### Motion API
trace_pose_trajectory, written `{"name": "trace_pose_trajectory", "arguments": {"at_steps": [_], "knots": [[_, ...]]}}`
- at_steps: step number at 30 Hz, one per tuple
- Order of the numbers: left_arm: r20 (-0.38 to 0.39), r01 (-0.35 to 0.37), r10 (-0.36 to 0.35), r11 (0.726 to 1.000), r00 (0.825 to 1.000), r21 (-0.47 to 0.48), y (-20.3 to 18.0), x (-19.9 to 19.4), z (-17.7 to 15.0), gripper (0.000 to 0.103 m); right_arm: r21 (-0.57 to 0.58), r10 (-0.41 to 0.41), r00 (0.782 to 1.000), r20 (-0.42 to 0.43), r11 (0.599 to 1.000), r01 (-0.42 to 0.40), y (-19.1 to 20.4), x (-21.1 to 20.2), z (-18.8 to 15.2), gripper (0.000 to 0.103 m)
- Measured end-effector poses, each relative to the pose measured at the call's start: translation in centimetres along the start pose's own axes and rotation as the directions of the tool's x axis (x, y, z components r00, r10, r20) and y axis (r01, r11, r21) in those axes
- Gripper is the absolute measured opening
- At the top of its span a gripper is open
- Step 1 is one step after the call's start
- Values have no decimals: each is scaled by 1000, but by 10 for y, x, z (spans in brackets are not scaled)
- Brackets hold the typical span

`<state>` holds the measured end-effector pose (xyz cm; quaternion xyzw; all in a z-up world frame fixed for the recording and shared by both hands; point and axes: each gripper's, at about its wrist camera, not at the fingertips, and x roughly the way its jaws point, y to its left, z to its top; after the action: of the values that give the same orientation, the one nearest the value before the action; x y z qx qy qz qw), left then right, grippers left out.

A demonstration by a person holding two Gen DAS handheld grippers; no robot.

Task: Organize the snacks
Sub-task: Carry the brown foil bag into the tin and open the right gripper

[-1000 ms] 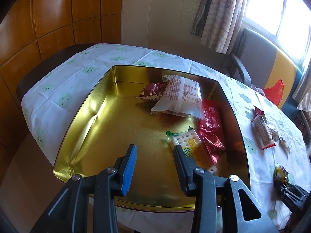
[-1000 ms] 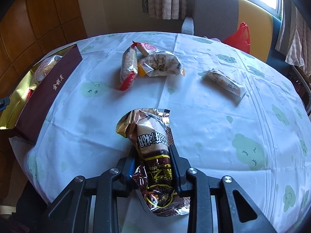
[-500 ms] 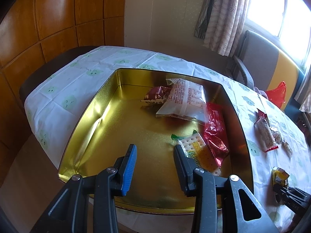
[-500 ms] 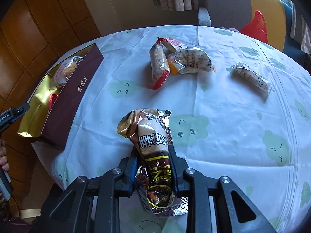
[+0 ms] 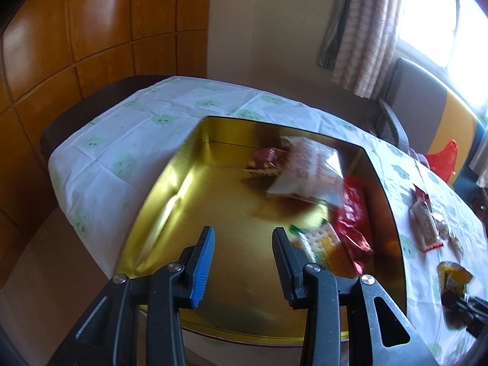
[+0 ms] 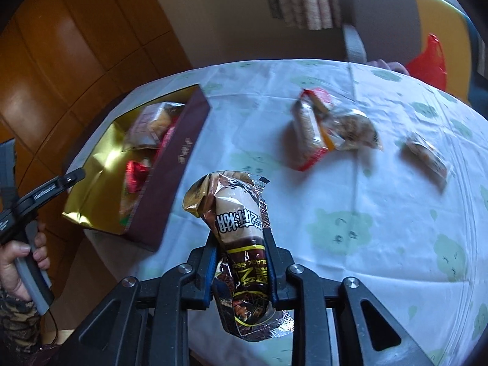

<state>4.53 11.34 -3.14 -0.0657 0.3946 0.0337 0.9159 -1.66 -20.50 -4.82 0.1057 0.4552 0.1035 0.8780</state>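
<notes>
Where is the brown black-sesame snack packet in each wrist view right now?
Left wrist: brown packet at the far lower right, over the tablecloth beside the gold tin.
Right wrist: brown packet at centre bottom, clamped in the right gripper jaws.
Shared landmark: the gold tin, left side in the right view.

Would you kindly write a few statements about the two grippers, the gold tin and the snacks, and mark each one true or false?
1. The right gripper is clamped on a brown-and-cream snack packet. True.
2. The left gripper holds a cracker packet. False: its jaws stand apart with nothing between them.
3. The gold tin is empty. False: several packets, including a red wrapper, lie in it.
4. Some snacks remain on the tablecloth outside the tin. True.
5. The held packet is already inside the tin. False: it is over the tablecloth, beside the tin.
</notes>
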Motion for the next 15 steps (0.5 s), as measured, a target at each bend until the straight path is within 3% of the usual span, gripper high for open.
{"name": "trace_pose_trajectory", "arguments": {"at_steps": [10,15], "knots": [[25,-53,55,996,998,-68,29,-1,11,40,-167,133,991,-1,977,-131,79,2,29,26],[25,-50,52,996,998,-71,29,-2,11,40,-242,241,970,-37,939,-243,130,22,51,27]]}}
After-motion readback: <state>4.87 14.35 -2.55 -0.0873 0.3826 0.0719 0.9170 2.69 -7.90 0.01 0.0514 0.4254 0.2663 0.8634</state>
